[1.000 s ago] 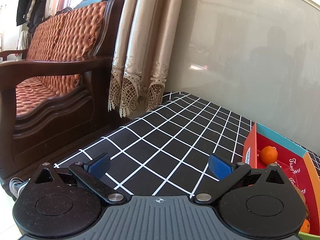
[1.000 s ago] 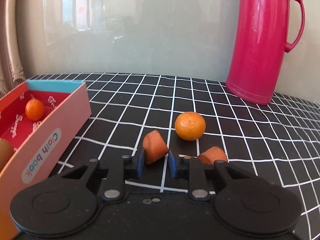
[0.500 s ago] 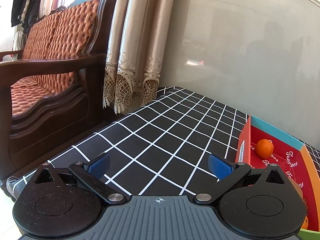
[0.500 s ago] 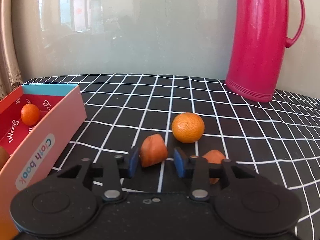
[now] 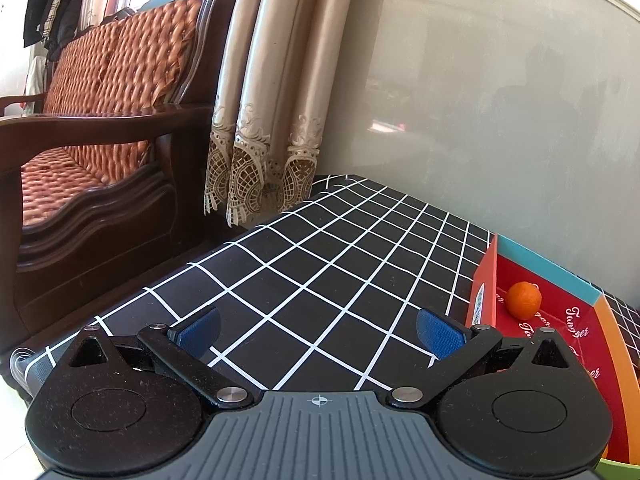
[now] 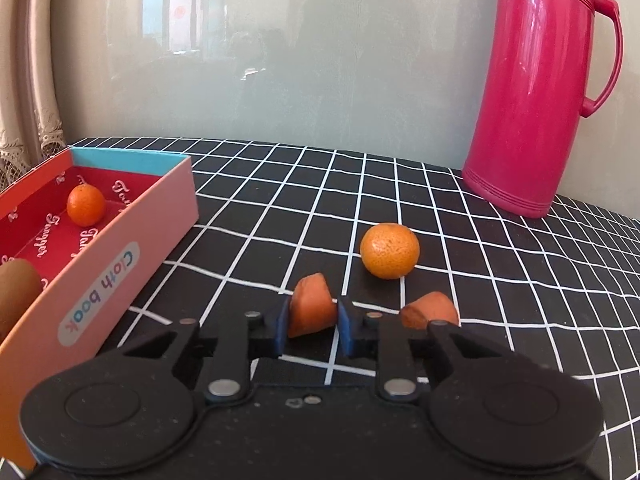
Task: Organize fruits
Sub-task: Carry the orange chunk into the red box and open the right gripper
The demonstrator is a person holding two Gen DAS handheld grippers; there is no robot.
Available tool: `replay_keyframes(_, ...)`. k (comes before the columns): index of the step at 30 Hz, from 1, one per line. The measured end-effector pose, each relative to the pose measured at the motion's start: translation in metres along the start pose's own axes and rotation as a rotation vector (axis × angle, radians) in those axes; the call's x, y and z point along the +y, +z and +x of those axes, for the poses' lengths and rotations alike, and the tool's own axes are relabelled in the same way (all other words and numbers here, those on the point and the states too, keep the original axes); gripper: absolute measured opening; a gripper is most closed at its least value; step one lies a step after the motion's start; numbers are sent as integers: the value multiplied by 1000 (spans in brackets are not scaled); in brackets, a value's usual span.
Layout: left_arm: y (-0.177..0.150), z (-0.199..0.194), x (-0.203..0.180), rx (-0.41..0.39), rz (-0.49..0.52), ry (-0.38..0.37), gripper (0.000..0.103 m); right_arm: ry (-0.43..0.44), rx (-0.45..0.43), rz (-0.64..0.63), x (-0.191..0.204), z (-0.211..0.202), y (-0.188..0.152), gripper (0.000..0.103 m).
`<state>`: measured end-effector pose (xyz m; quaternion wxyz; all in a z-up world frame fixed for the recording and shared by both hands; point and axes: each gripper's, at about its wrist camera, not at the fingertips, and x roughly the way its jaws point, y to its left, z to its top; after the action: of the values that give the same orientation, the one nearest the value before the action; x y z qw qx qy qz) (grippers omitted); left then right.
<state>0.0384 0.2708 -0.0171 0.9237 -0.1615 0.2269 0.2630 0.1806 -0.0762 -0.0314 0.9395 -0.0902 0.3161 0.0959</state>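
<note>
My right gripper (image 6: 313, 320) has its blue pads against both sides of an orange fruit piece (image 6: 312, 306), and its jaws are closing on it just above the checked tablecloth. A second orange piece (image 6: 430, 314) lies to its right, and a whole tangerine (image 6: 390, 250) sits behind them. At the left, the open red box (image 6: 120, 272) holds a small tangerine (image 6: 86, 205) and a brown fruit (image 6: 16, 292). My left gripper (image 5: 320, 332) stands open over bare cloth with nothing between its fingers. The box (image 5: 484, 284) with its tangerine (image 5: 524, 300) is to that gripper's right.
A tall pink thermos jug (image 6: 536, 88) stands at the back right against the wall. A wooden sofa (image 5: 100, 120) and a curtain (image 5: 272, 120) lie beyond the table's left edge. A green rim (image 5: 618, 472) shows at the lower right of the left wrist view.
The right jaws stood a little wider around the orange piece half a second ago and have now drawn in onto it. The left gripper stays open and nearly still.
</note>
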Motion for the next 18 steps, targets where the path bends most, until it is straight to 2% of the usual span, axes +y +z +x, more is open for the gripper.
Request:
replay_keyframes(11, -2, -3, -9, 0, 4, -17, 103, 51, -54, 6, -5, -31, 1, 23)
replay_keyframes(18, -2, -7, -9, -10, 17, -9, 103, 77, -105, 34, -1, -52, 17, 23)
